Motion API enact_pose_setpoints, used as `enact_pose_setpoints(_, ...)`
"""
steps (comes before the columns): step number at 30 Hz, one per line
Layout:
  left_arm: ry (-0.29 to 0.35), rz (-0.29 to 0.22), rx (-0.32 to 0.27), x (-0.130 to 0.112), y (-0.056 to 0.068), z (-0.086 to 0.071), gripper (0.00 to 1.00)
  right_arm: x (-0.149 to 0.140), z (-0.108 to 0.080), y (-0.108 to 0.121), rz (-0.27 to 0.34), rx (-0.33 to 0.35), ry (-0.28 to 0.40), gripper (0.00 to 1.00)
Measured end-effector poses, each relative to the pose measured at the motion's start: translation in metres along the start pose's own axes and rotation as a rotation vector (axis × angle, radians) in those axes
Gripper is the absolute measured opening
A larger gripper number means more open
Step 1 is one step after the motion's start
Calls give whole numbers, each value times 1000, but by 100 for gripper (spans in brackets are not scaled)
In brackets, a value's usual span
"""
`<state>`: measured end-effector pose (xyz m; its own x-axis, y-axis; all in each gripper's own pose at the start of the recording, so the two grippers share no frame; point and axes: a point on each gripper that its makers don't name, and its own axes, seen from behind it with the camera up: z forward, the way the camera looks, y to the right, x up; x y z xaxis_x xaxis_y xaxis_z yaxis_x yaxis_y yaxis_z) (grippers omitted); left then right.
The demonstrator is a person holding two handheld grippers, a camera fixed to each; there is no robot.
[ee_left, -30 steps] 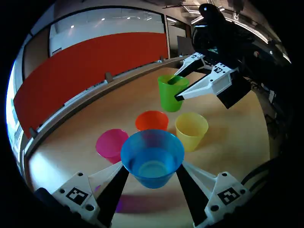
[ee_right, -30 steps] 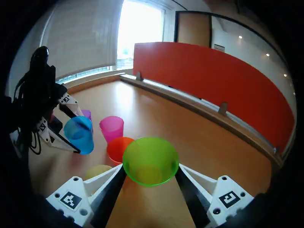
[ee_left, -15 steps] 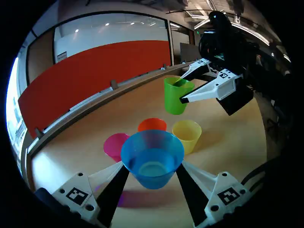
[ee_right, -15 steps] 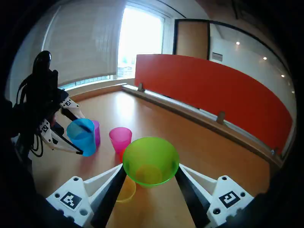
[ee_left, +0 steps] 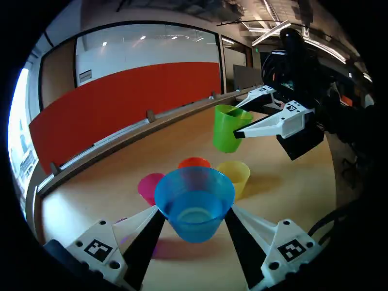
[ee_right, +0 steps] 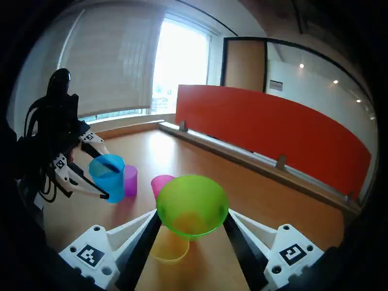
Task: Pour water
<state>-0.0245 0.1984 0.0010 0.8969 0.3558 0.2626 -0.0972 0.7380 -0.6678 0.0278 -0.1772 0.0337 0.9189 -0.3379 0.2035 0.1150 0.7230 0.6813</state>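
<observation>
1. Cups have both risen since a second ago: my right gripper [ee_right: 192, 216] now carries the green cup [ee_right: 192, 206] higher over the table [ee_left: 300, 174], up beyond the pink cup [ee_left: 149, 186].
2. My left gripper [ee_left: 194, 213] is partly closed, both fingers pressing the blue cup [ee_left: 194, 203]. The right clamps the green cup likewise.
3. Six cups: two held and four standing. The orange cup [ee_left: 194, 162] and purple cup [ee_right: 130, 180] are near the pink cup, the yellow cup [ee_left: 235, 177] farther off.

Blue cup [ee_left: 194, 201] in left tongs [ee_left: 193, 214] — green cup [ee_left: 225, 131] beyond.
</observation>
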Motion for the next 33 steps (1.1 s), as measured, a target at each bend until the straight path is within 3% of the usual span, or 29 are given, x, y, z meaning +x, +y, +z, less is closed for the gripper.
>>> enact_pose_setpoints(20,55,-4,26,8,3,-27,80,22,-14,-20,8,-3,108,90)
enact_pose_setpoints(33,117,-29,50,13,-3,-38,80,31,-16,-28,28,4,153,90)
